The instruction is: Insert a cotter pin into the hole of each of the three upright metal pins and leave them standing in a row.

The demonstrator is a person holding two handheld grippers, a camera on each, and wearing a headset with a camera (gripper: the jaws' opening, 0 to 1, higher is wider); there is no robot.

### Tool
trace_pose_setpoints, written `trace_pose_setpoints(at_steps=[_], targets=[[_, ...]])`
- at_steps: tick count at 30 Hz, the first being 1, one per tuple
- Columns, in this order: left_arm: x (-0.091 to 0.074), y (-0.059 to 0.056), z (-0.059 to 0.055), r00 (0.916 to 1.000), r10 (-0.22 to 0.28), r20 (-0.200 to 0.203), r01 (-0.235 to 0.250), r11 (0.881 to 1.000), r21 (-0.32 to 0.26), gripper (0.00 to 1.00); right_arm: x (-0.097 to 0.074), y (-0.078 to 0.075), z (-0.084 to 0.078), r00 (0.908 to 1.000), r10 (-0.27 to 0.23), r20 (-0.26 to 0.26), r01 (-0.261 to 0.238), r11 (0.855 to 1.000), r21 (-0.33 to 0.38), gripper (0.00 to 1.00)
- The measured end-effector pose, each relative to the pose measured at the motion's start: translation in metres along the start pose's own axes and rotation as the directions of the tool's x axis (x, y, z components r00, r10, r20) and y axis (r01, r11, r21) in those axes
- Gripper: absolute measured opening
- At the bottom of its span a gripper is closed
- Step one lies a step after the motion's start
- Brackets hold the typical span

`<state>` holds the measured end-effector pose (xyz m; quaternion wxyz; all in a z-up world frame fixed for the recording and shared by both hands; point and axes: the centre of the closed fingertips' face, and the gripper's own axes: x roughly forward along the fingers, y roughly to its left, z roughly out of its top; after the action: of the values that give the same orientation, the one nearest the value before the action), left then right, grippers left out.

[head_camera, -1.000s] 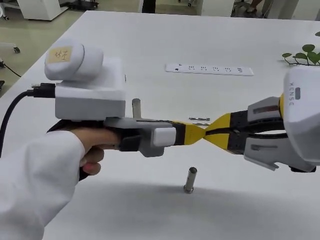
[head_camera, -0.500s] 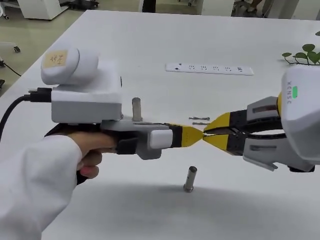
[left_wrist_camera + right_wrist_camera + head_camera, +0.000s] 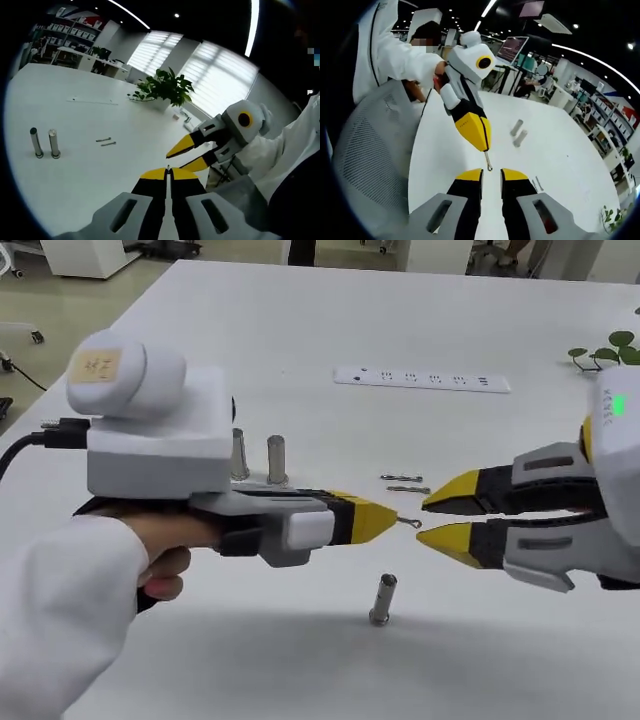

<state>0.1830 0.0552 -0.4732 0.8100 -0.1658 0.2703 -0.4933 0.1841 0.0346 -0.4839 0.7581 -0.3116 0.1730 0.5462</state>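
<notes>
My left gripper [image 3: 390, 522] [image 3: 168, 172] is shut on a thin cotter pin [image 3: 410, 524] [image 3: 488, 161] whose looped end sticks out past the yellow tips. My right gripper [image 3: 426, 521] [image 3: 491, 175] faces it tip to tip, open, a short gap away from the pin. Both hover above the white table. Two metal pins [image 3: 240, 455] [image 3: 276, 460] stand upright side by side behind the left gripper, also seen in the left gripper view [image 3: 35, 142] [image 3: 53, 143]. A third metal pin [image 3: 381, 599] stands alone nearer me, below the grippers.
Two spare cotter pins [image 3: 400, 478] [image 3: 408, 489] lie on the table [image 3: 300, 330] behind the gripper tips. A white power strip [image 3: 422, 380] lies further back. A potted plant [image 3: 605, 350] sits at the far right edge.
The two grippers' tips were together; the right gripper has opened and the two have drawn apart. The left gripper has pulled back left, keeping the cotter pin.
</notes>
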Motion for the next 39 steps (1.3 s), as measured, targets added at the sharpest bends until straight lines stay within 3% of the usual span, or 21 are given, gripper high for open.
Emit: trace_pose_setpoints(at_steps=[7,9,13,17,19,26,34,39], targets=[[-0.002,-0.004,-0.002,0.9999,-0.014,-0.005,0.014,0.998,0.056,0.0,0.0,0.003,-0.007,0.9972,0.067,0.033,-0.07,0.991,0.116,0.12],[-0.003,-0.005,0.0,0.9998,-0.02,0.005,0.019,0.995,0.101,0.0,0.0,0.007,-0.007,0.9951,0.089,0.043,-0.094,0.984,0.154,0.13],[-0.003,-0.011,0.001,0.9993,-0.038,0.006,0.035,0.977,0.21,0.0,0.0,0.013,-0.004,0.9904,0.121,0.066,-0.132,0.973,0.191,0.12],[-0.003,-0.016,0.0,0.9983,-0.058,0.002,0.056,0.965,0.257,0.0,0.001,0.017,-0.002,0.9855,0.145,0.088,-0.161,0.962,0.222,0.11],[-0.003,-0.018,0.0,0.9978,-0.067,0.001,0.063,0.953,0.296,0.0,0.001,0.019,0.0,0.983,0.155,0.098,-0.174,0.957,0.233,0.1],[-0.002,-0.022,-0.004,0.995,-0.098,-0.017,0.097,0.91,0.402,0.0,0.002,0.026,0.002,0.9782,0.181,0.102,-0.199,0.958,0.207,0.06],[-0.001,-0.028,-0.007,0.9915,-0.125,-0.036,0.128,0.888,0.441,0.0,0.002,0.033,0.005,0.9746,0.198,0.105,-0.215,0.959,0.184,0.0],[0.0,-0.027,-0.01,0.9911,-0.123,-0.05,0.133,0.884,0.448,0.0,0.0,0.036,0.003,0.9722,0.213,0.098,-0.227,0.959,0.172,0.0]])
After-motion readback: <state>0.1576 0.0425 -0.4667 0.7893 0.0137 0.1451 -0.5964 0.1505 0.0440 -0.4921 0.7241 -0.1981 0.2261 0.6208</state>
